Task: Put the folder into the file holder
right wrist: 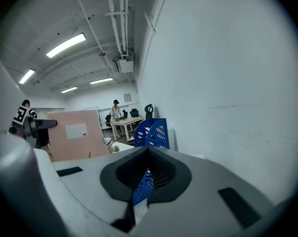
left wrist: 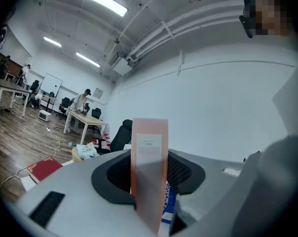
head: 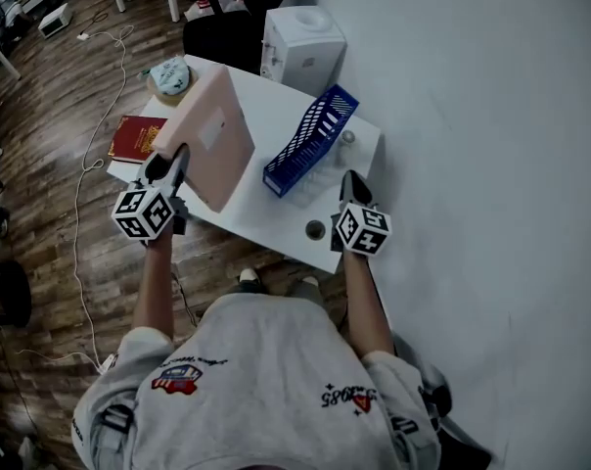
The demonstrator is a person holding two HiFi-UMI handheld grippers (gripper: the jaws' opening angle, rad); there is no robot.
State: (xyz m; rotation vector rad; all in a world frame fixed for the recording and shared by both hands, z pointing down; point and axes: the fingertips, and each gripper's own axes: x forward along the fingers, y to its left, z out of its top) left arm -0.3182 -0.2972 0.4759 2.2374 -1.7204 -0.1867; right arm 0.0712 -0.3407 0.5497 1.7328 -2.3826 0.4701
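Two tongs, one folder and one file holder were entered, nearest item first.

1. Right tongs [head: 352,186]: you held them over the near right part of the bench [head: 266,221]. The jaws were closed together on nothing.

2. Left tongs [head: 168,169]: you had them clamped on the folder [head: 209,135]. The pads pressed either side of its narrow labelled spine, seemingly toward the lower end.

3. Folder: pink and thick in the spine, with a white label on its broad face. You carried it upright over the left part of the bench, left of the file holder and apart from it. Whether its bottom edge touched the bench could not be told.
   Handling, as judged: stiff board, light if empty, with smooth faces that may slip a little between the pads. A low grip on one edge leaves the tall body free to swing. A hold nearer the middle of the spine would steady it.

4. File holder [head: 310,140]: blue perforated plastic, set slantwise mid-bench, with nothing visibly in it. It was probably light enough to skid if the folder knocked it. Your free right tongs were near enough to brace it.

5. Red book [head: 137,137]: it lay flat at the left edge, beyond your left tongs.
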